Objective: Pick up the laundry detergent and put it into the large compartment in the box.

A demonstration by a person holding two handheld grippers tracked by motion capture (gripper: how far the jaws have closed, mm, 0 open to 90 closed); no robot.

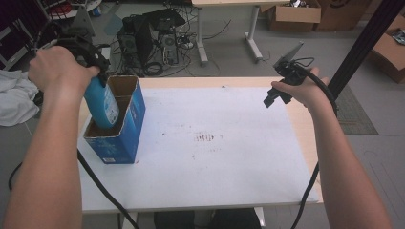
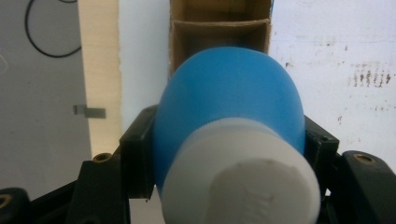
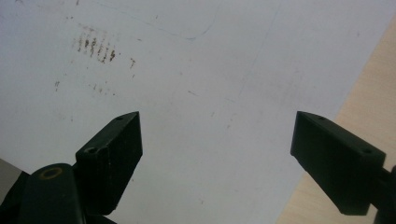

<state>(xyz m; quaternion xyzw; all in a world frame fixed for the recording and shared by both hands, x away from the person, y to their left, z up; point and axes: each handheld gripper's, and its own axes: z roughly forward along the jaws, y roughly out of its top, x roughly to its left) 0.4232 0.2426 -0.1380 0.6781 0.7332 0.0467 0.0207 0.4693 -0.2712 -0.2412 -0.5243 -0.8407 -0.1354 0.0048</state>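
**Blue bottle at divided box, left bench edge**

Blue carton (image 1: 128,125) stands near the left bench (image 1: 215,191) edge; white sheet (image 1: 229,157) to its right lies bare. Label print unreadable. Left hand-held gripper (image 2: 229,154) pinches blue bottle (image 1: 101,102), white cap (image 2: 243,182) uppermost, base inside near compartment. Right hand-held gripper (image 3: 217,140) spread wide, near far right edge.
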